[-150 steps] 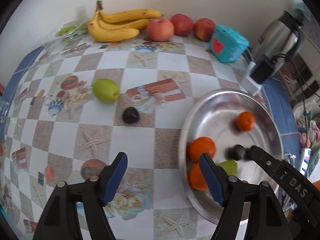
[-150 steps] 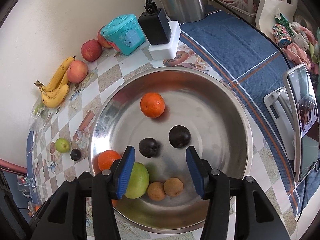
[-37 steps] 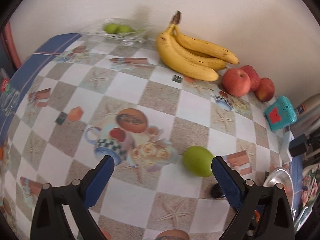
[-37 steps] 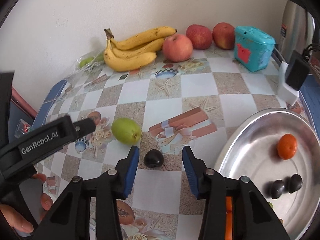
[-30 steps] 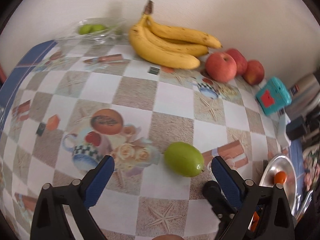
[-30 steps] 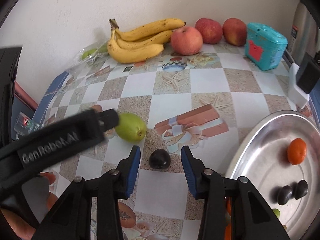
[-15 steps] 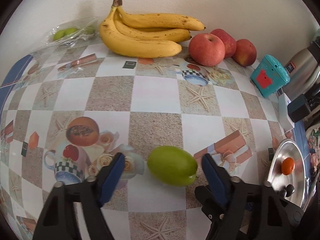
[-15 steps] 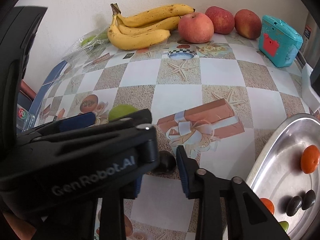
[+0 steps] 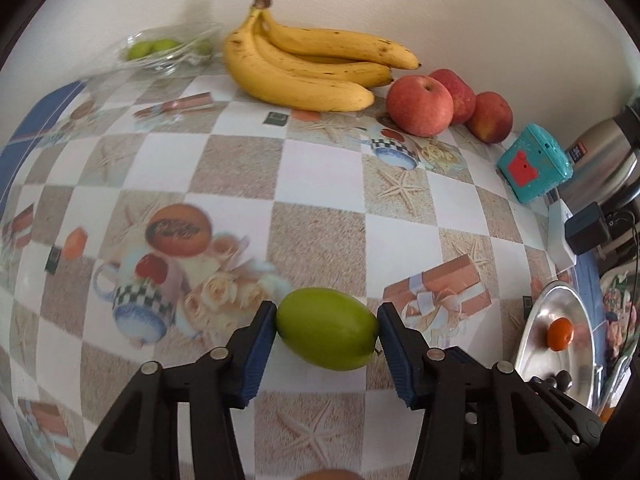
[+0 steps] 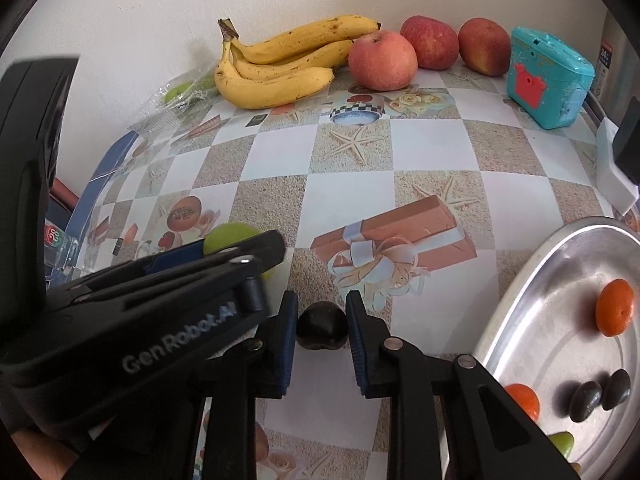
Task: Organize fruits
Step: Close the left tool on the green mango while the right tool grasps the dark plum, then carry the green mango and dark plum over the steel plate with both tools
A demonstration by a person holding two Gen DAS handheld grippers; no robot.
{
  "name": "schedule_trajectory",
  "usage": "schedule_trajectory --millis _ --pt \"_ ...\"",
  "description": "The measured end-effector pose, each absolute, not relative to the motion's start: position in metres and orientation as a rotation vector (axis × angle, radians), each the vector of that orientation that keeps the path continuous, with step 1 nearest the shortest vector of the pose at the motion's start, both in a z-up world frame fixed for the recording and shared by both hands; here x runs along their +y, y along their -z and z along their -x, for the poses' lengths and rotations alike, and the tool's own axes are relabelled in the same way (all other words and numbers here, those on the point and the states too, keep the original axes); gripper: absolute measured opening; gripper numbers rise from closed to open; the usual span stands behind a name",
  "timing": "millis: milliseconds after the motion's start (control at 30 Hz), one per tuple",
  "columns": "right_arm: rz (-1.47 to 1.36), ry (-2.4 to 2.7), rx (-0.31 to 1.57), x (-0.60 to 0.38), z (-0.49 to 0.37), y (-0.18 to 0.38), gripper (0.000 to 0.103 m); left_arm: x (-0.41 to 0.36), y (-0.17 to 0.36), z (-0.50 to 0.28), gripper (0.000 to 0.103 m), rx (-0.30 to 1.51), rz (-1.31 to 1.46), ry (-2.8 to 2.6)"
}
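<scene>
- Green fruit [image 9: 327, 328] lies on the tablecloth [image 9: 320, 176], your left gripper [image 9: 327, 330] clenched around it for lifting
- Dark fruit [image 10: 321, 327] sits beside it, your right gripper [image 10: 321, 330] pinching it
- Metal bowl [image 10: 520, 280] at right looks like their destination

The left hand-held gripper [image 10: 240, 256] hides most of the green fruit [image 10: 230, 236] in the right wrist view, whose edge cuts off the metal bowl [image 10: 516, 280] and the kettle [image 10: 612, 52].
</scene>
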State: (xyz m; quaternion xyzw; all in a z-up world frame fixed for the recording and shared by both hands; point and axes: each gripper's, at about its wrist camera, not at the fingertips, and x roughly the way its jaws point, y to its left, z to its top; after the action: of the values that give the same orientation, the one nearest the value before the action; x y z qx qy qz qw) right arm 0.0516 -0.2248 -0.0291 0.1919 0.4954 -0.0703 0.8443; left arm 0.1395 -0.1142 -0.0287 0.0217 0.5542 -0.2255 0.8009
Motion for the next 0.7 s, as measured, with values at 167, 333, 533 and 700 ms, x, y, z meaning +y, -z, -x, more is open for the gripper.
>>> schedule_trajectory --millis 167,333,533,700 --pt "-0.419 0.159 1.036 -0.223 -0.037 0.02 0.025 -0.102 0.022 -0.13 0.055 1.219 0.007 0.437" --pt "-0.421 0.166 1.025 -0.22 -0.017 0.01 0.025 -0.091 0.011 -0.115 0.055 1.232 0.019 0.415" --pt "-0.42 0.183 1.009 -0.217 0.006 -0.002 0.025 -0.075 -0.002 -0.099 0.055 1.22 0.019 0.392" --pt "-0.425 0.198 1.005 -0.213 0.025 -0.007 0.025 -0.061 -0.01 -0.083 0.055 1.215 0.021 0.382"
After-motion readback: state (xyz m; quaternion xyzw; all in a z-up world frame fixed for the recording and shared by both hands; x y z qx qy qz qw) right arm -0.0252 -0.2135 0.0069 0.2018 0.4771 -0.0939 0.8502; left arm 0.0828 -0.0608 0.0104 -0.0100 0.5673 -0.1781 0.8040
